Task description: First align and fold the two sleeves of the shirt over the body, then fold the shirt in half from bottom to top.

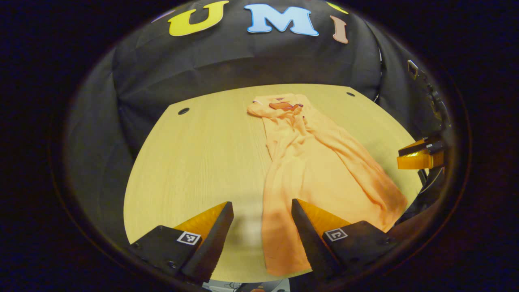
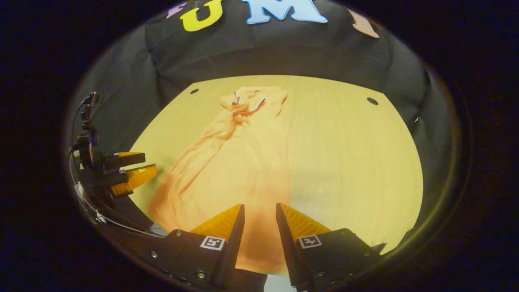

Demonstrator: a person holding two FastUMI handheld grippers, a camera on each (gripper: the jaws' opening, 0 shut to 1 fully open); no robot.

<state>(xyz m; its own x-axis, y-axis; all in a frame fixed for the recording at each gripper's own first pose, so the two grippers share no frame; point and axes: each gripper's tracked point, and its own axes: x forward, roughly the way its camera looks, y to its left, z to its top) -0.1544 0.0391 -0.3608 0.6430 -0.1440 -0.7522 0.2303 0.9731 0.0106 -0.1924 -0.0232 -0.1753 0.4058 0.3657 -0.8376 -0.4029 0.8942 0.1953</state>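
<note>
Hovering open over hem, left gripper (image 1: 262, 227) and right gripper (image 2: 260, 223) both empty. Shirt (image 1: 308, 170) looks thin, floppy, probably slides on table (image 1: 194, 162); I'd pinch hem corners right below fingertips.

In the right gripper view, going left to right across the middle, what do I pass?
The left gripper → the orange long-sleeved shirt lying lengthwise → bare light wooden tabletop → the black cloth wall.
</note>
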